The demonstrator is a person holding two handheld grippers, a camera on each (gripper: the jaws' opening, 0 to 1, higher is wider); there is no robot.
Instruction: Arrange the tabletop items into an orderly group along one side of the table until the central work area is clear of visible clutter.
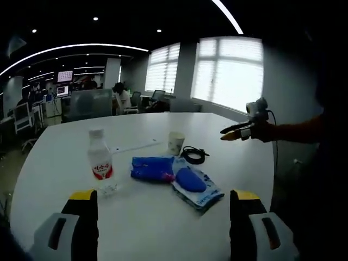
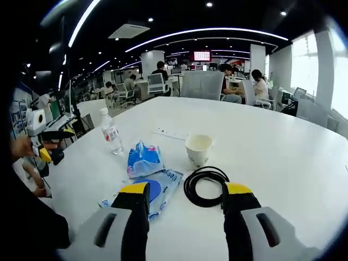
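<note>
An open-plan office, it seems: desks with monitors (image 1: 64, 76), office chairs (image 2: 156, 83), seated people; blinds on windows (image 1: 231, 70).

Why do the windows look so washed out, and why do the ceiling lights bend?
In the left gripper view the windows are blown out white, so the room in front looks dim; the fisheye lens curves the ceiling light strips. In the right gripper view the strips arc too, and the table shows soft glare.

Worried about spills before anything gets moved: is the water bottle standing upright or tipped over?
Upright. The water bottle stands on its base on the white table, white cap on top, red label level.
</note>
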